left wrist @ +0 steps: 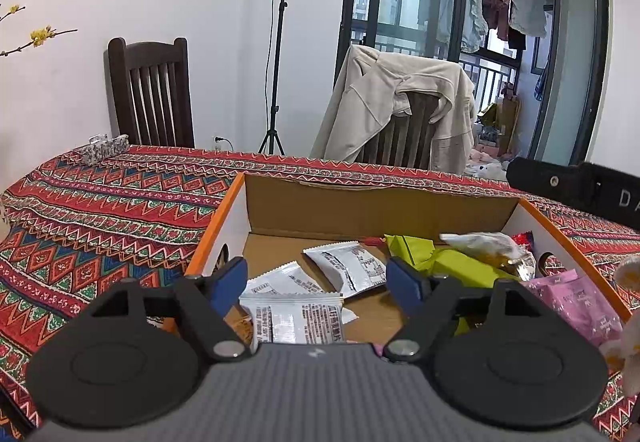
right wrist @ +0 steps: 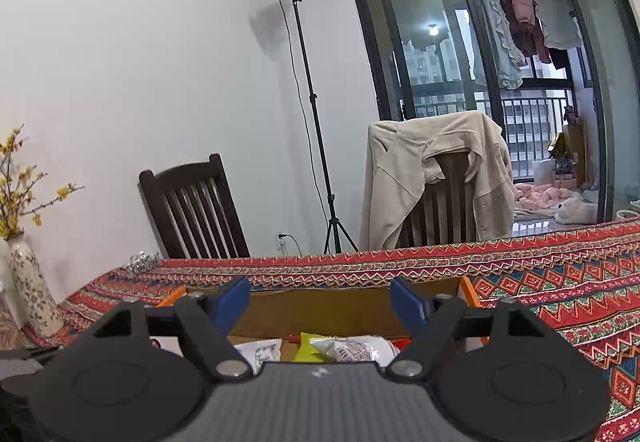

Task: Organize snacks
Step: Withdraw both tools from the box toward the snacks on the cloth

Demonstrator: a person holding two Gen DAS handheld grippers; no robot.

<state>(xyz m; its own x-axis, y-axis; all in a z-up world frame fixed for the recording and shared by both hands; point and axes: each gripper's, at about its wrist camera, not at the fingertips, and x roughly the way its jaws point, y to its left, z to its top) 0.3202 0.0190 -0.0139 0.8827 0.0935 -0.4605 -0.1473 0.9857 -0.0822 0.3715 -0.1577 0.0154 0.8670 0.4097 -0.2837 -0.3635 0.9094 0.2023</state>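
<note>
Left wrist view: left gripper [left wrist: 316, 278] hangs over the near edge of the box [left wrist: 376, 201], jaws spread wide, nothing between them.
Right wrist view: right gripper [right wrist: 320, 300] sits above and in front of the same box [right wrist: 340, 306], jaws wide apart too, nothing held.
Step in hand: looks like a pause between picks, both tools free and poised over the box, no snack in either.
Box: open cardboard, orange rim, white side walls, standing on the patterned cloth [left wrist: 100, 209].
Box, left part: three white sachets [left wrist: 296, 322] with black print, loosely overlapping on the cardboard floor, right under the left gripper.
Box, middle: a yellow-green pack [left wrist: 452, 262], tilted, leaning over toward the right side.
Box, on top of that: a clear crinkly bag [left wrist: 488, 246] lying across the green pack; the right wrist view shows the same bag [right wrist: 352, 348] just past the tool body.
Box, right part: a pink pack [left wrist: 576, 302] against the right wall, and a sliver of red wrapper [left wrist: 524, 240] behind the clear bag.
Order: I judge it half sorted at best, whites grouped left, the coloured packs heaped right.
Next move: my guess, the left gripper drops onto the nearest sachet; it calls for a flat, low approach and a pinch on an edge, since the sachets lie thin on the floor.
Risk: overlapping sachets may lift together.
Outside the box: a dark bag [left wrist: 580, 189] at the far right; whether any snack is on the cloth, I cannot tell.
</note>
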